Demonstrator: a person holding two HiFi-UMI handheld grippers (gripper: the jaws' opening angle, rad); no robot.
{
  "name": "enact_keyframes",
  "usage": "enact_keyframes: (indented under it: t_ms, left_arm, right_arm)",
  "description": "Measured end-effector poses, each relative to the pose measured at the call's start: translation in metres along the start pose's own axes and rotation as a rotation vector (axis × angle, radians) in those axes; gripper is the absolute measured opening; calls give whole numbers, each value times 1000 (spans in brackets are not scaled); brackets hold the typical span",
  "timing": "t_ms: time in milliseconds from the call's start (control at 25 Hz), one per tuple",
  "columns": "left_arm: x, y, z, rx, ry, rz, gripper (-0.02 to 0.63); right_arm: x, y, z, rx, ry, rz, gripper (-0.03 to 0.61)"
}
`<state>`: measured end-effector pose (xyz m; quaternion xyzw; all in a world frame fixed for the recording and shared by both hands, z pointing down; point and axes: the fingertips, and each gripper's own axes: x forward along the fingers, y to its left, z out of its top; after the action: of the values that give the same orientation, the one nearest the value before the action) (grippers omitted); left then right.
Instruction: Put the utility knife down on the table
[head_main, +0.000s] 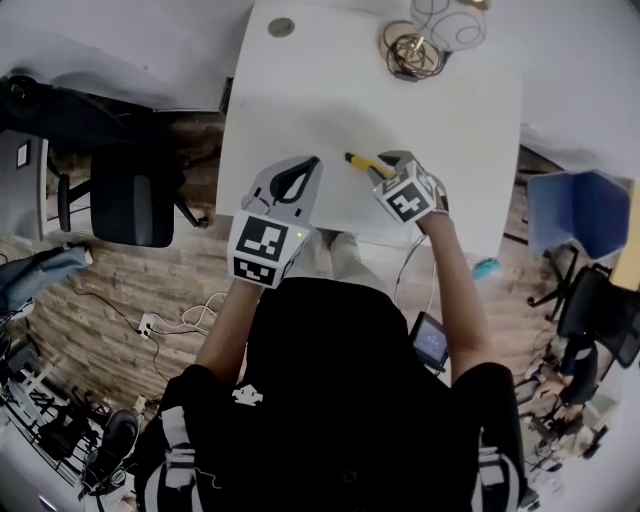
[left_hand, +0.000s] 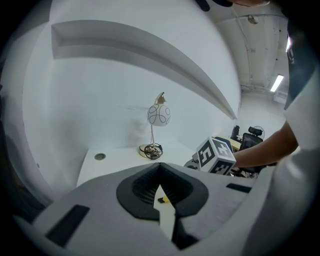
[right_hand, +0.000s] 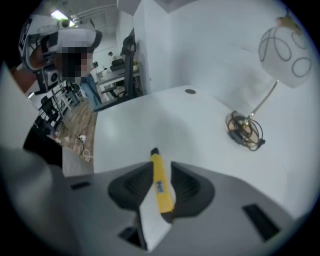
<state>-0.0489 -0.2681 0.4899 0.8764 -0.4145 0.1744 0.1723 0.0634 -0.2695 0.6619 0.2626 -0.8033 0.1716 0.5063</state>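
nearest the camera, the person's black-clad torso (head_main: 350, 400) fills the lower head view. the left gripper (left_hand: 160, 166) is closed: its jaw tips meet and nothing sits between the pads. it hangs over the table (head_main: 300, 90), on the person's side of the table lamp (head_main: 415, 50) and well to that lamp's left. the right gripper (right_hand: 161, 167) is open, jaws parted, almost directly on the person's side of the lamp. the utility knife (head_main: 366, 164) lies on the table top between the lamp and the person, its yellow body showing in the gap between the right gripper's jaws. long axis: in line with those jaws. in the head view it runs from the right gripper up and to the left. the dark tip end points away from the person, to the lamp's left, just past the jaw tips. in the right gripper view bare table shows between the knife and one pad; contact with the other pad cannot be determined. in the head view the right gripper covers the knife's rear end. the left gripper view shows only a small yellow-and-dark fragment of the knife, behind its closed tips. farthest out, the lamp's shade is partly cut by the upper frame edge in the head view, and a round grommet (head_main: 281, 27) sits well to the lamp's left.
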Motion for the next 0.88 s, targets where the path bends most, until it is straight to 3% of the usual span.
enact_keyframes:
  t_ms: [360,640,760,880]
  left_arm:
    - [0,-10,38,52,-69,5,14]
    - [-6,-16,70,103,-128,15,15]
    - [-9,-14,85,107,-158,24,14]
    - [-13,-12,101,167,-183,52,14]
  right_arm:
    - [-75,-22,37,101,-216,-137,50]
    - [-148,-43,72,228,-435,-240,38]
    - [-179,-52,86,237,-516,-307,37]
    - [-209,-61,99,226,-586,-383,35]
